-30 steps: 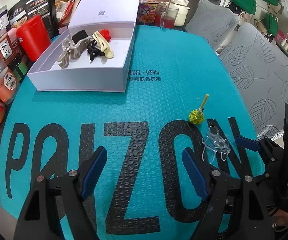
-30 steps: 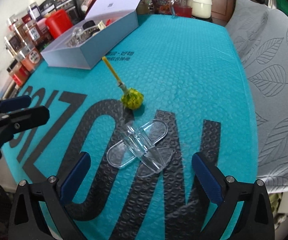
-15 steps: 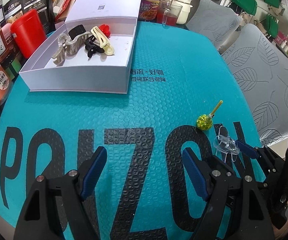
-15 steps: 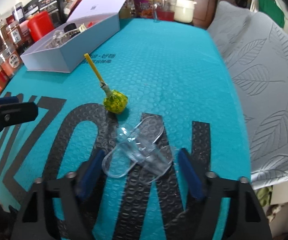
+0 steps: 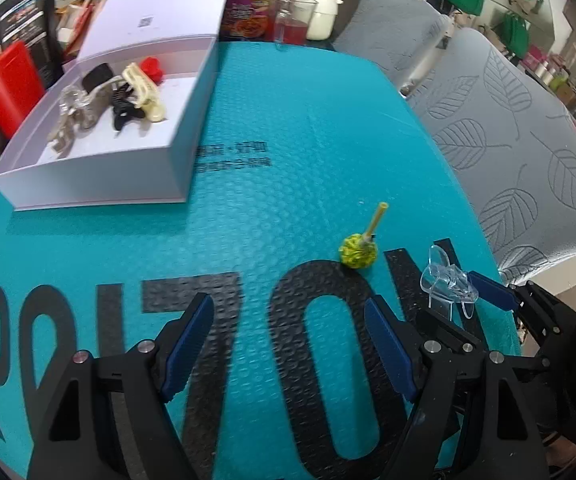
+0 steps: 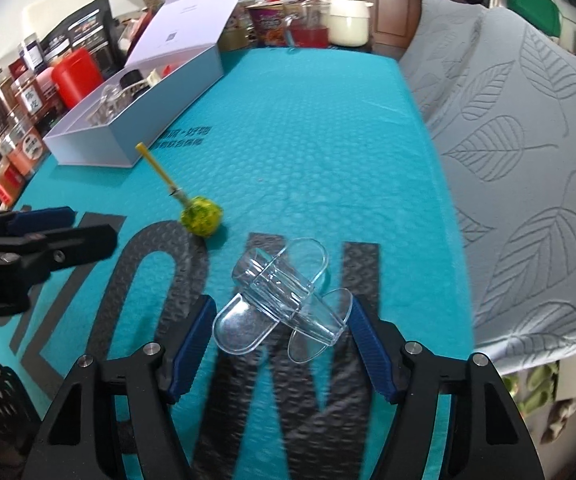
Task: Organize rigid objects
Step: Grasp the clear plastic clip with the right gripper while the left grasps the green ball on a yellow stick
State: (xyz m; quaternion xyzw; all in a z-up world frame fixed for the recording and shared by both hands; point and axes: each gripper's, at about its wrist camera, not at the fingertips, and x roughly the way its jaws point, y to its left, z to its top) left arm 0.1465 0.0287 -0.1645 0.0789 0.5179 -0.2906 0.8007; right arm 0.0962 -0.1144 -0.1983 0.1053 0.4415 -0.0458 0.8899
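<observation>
Left view: sits behind the left gripper [image 5: 288, 344], low over the mat [image 5: 308, 140], facing across it toward the box [image 5: 99, 152] and the far clutter.
Right view: sits behind the right gripper [image 6: 279, 344], also low, facing up the mat [image 6: 308, 120] with the box [image 6: 135, 120] far left and grey cushions [image 6: 528, 140] on the right.
Nearness: right view is close to the clip [image 6: 279, 300], which fills its lower middle; in the left view the clip [image 5: 446, 284] is small at right.
Shared: both see the mat, box, clip and lollipop [image 5: 358, 250] [image 6: 199, 220].
Cross-sight: each of the 2 views catches the other gripper at its edge, right gripper [image 5: 492, 296], left gripper [image 6: 43, 228].
</observation>
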